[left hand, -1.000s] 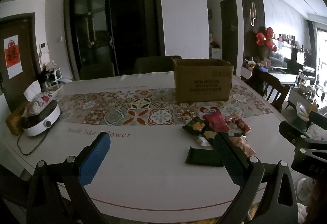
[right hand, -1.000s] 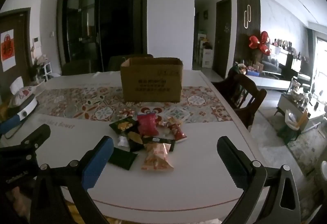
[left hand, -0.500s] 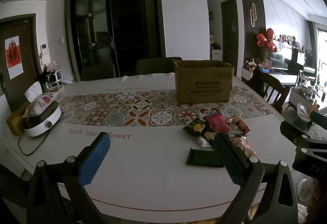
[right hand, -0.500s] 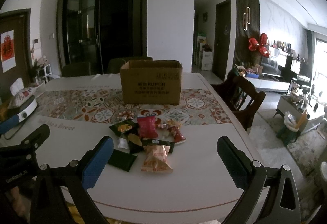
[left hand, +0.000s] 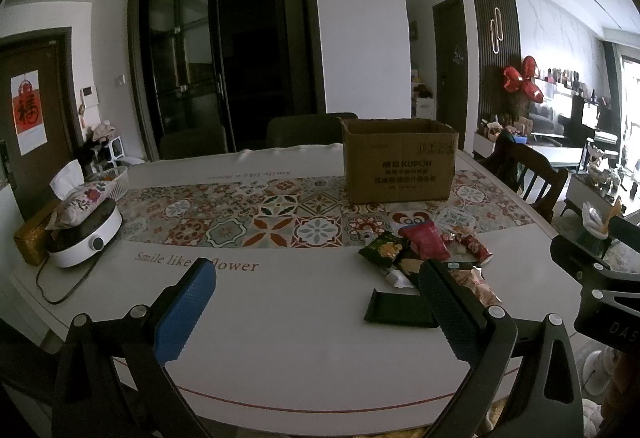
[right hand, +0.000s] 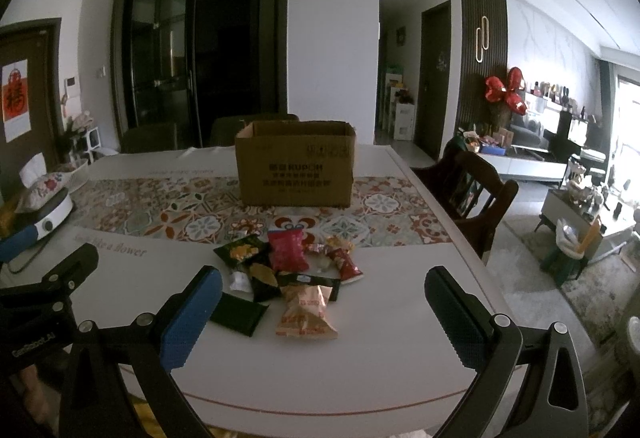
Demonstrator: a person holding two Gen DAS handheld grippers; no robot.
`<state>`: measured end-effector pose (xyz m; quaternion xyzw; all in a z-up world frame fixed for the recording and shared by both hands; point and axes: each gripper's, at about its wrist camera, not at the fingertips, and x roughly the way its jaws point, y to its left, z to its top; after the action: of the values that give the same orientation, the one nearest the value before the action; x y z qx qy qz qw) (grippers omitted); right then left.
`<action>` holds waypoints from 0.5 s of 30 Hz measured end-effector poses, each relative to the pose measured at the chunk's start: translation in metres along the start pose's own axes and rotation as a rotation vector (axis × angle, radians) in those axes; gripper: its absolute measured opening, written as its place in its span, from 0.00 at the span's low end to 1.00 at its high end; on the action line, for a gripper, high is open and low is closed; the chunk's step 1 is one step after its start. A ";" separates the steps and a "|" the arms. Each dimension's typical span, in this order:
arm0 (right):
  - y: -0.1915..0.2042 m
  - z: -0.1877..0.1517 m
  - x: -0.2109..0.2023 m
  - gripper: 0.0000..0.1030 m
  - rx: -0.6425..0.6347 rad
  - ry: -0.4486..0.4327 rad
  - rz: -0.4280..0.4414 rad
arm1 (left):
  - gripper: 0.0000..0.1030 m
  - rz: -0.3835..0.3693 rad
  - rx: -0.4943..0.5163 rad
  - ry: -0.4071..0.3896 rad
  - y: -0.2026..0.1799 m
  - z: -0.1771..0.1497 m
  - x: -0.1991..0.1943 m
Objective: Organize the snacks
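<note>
Far left on the tabletop (left hand: 280, 318): white round cooker (left hand: 86, 234) with a floral tissue pouch (left hand: 82, 198) on top, cord trailing toward the near edge. Left claw (left hand: 316, 298) released, jaws wide apart, empty, hovering over bare white tabletop near its front edge. Patterned tile runner (left hand: 240, 214) crosses the middle. Open cardboard box (right hand: 294, 162) stands upright on the runner, beyond the snacks. Snack pile (right hand: 288, 270) lies in front of the box, partly on the runner edge: green bag (right hand: 240, 250), red bag (right hand: 286, 250), small red packets (right hand: 346, 264) to the right, flat dark packet (right hand: 238, 314) nearest on the left, tan bag (right hand: 306, 312) nearest front. Right claw (right hand: 324, 314) released, jaws spread, empty, above the tabletop with the pile between its fingers in view, not touching. Wooden chair (right hand: 472, 186) at the right side of the tabletop.
</note>
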<state>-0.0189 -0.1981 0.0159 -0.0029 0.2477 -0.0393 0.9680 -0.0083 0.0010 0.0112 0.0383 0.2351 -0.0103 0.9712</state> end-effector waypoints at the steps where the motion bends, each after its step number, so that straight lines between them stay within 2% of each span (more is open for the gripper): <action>1: 0.000 0.000 0.000 0.99 0.000 0.000 -0.001 | 1.00 0.000 0.000 0.000 0.000 0.000 0.000; 15: -0.001 0.002 -0.001 0.99 -0.001 -0.010 -0.002 | 1.00 0.000 0.001 -0.001 0.000 -0.001 0.000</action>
<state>-0.0191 -0.1988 0.0183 -0.0035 0.2428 -0.0400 0.9692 -0.0087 0.0007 0.0107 0.0386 0.2348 -0.0103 0.9712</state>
